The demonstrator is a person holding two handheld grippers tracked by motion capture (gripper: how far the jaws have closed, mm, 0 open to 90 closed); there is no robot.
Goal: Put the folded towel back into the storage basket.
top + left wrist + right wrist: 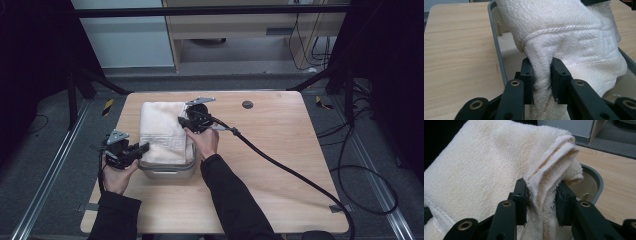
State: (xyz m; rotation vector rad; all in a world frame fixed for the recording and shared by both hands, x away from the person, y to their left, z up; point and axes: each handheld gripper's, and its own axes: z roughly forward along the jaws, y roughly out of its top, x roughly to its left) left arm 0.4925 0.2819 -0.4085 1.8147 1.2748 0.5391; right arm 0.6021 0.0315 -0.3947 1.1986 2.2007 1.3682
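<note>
Grippers first: the left gripper (541,82) has its jaws pinched on a bunched fold of the white towel (574,37), and the right gripper (541,203) is clamped the same way on a thick folded edge of that towel at the opposite side. From above, the left gripper (126,150) sits at the near left corner of the cloth and the right gripper (196,120) at its right edge, farther back, so the towel (162,132) is held between the two.

Below it stands a grey bin (167,171) on the wooden table (280,150). The towel is folded and lies over the bin's opening, its far part reaching past the rim toward the back of the table. In the left gripper view the grey rim (497,50) and a pale inner wall show beside the cloth, and part of the towel hangs down inside.

As I judge it, the folding is done and the towel is about halfway into the bin. What is left is to lower and tuck the rest inside, then let go with both grippers.
</note>
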